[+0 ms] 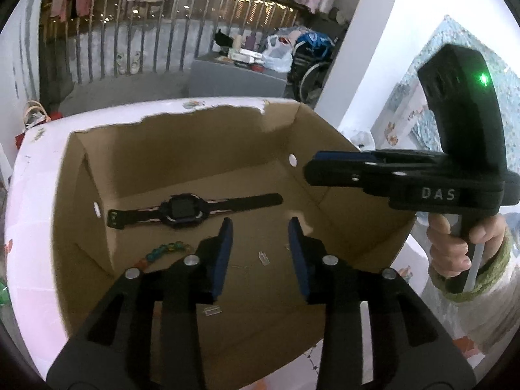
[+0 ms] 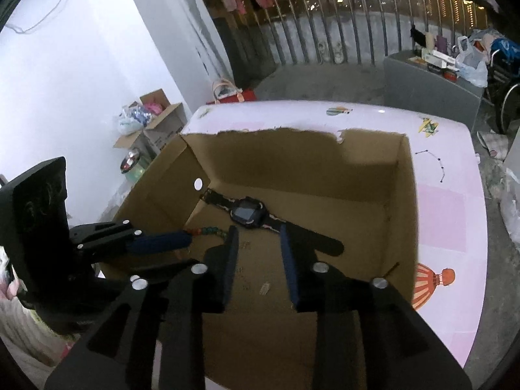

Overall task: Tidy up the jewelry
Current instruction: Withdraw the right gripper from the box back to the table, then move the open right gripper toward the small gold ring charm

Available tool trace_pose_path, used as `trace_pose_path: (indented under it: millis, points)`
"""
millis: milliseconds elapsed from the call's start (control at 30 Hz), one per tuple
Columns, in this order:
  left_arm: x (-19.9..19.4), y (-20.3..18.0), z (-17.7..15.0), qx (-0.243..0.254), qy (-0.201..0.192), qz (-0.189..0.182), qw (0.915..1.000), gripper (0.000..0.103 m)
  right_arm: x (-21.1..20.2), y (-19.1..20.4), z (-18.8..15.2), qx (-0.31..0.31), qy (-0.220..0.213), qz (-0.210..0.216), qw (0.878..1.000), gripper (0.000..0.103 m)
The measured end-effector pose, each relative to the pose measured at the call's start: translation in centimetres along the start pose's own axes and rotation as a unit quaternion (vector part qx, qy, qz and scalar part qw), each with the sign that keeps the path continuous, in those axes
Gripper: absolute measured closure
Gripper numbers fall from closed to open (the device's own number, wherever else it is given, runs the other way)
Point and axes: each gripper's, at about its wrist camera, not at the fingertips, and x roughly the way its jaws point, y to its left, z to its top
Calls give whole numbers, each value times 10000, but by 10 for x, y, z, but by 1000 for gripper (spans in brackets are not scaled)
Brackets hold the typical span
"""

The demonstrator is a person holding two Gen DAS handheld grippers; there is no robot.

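An open cardboard box (image 1: 338, 162) (image 2: 403, 195) sits on a pink-white table (image 1: 32, 195) (image 2: 448, 214). A black watch (image 1: 185, 211) (image 2: 250, 216) lies flat on the box floor. A coloured bead bracelet (image 1: 162, 252) (image 2: 211, 232) lies near it. My left gripper (image 1: 260, 224) (image 2: 185, 240) is open and empty above the box floor. My right gripper (image 2: 258, 230) (image 1: 312, 169) is open and empty over the box, just short of the watch strap.
Small clear plastic bits (image 1: 263, 258) (image 2: 265, 287) lie on the box floor. Beyond the table stand a metal railing (image 1: 146, 48), a grey cabinet (image 2: 429, 87) with clutter, a wheelchair (image 1: 312, 65) and boxes (image 2: 156, 123) on the floor.
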Motion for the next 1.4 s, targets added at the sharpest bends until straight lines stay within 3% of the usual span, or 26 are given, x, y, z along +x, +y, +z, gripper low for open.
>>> trace_pose_path:
  millis: [267, 467, 600, 767, 933, 1200, 1400]
  points:
    - [-57, 6, -14, -60, -662, 119, 9977, 65, -49, 6, -17, 3, -575, -64, 9983, 62]
    - [-97, 3, -55, 102, -817, 171, 9965, 56, -98, 31, -68, -347, -1044, -221, 9937, 48]
    - [-104, -6, -89, 223, -546, 116, 9982, 52, -108, 39, -100, -279, -1022, -155, 9942, 45]
    - [-83, -22, -119, 478, -69, 179, 9987, 52, -95, 37, -134, 73, -731, 62, 9973, 45]
    - [-52, -40, -136, 1050, 161, 778, 9913, 52, -67, 32, -155, 354, -387, 372, 9979, 45]
    - [-24, -35, -145, 1012, 582, 874, 9893, 77, -48, 31, -163, 382, -231, 416, 9981, 45]
    - [-15, -24, -146, 868, 697, 936, 9894, 84, -41, 38, -169, 146, -177, 202, 9995, 48]
